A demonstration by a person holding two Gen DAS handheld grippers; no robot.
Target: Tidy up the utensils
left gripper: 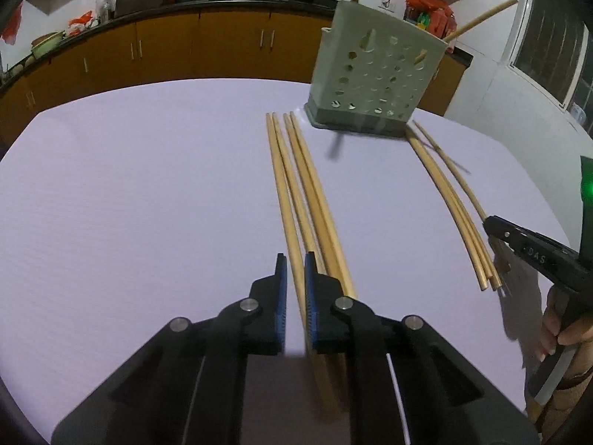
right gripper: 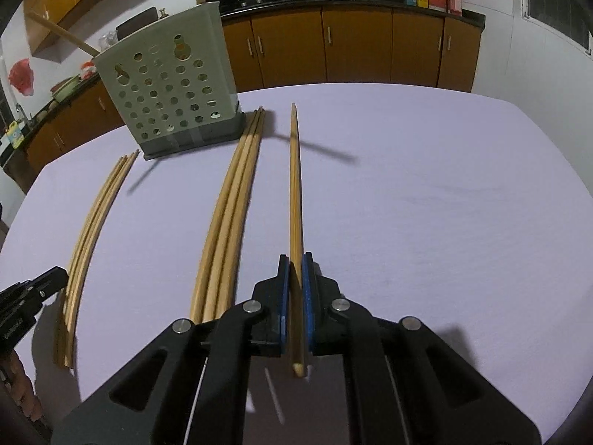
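Note:
A pale green perforated utensil holder [left gripper: 374,74] stands at the far side of the table, with two chopsticks leaning in it; it also shows in the right wrist view [right gripper: 170,89]. Several chopsticks [left gripper: 300,193] lie in a bundle before my left gripper [left gripper: 295,265]. Its jaws stand close on either side of one chopstick [left gripper: 285,215] that still lies on the table. A second bundle [left gripper: 448,200] lies to the right. My right gripper [right gripper: 295,265] is shut on a single chopstick [right gripper: 295,185] held above the table, pointing away; it also shows in the left wrist view [left gripper: 496,228].
The table is covered with a lilac cloth [left gripper: 148,193]. Behind it runs a counter with brown cabinets [left gripper: 207,44], woks and red packets. In the right wrist view the two bundles [right gripper: 229,215] [right gripper: 92,230] lie left of my gripper.

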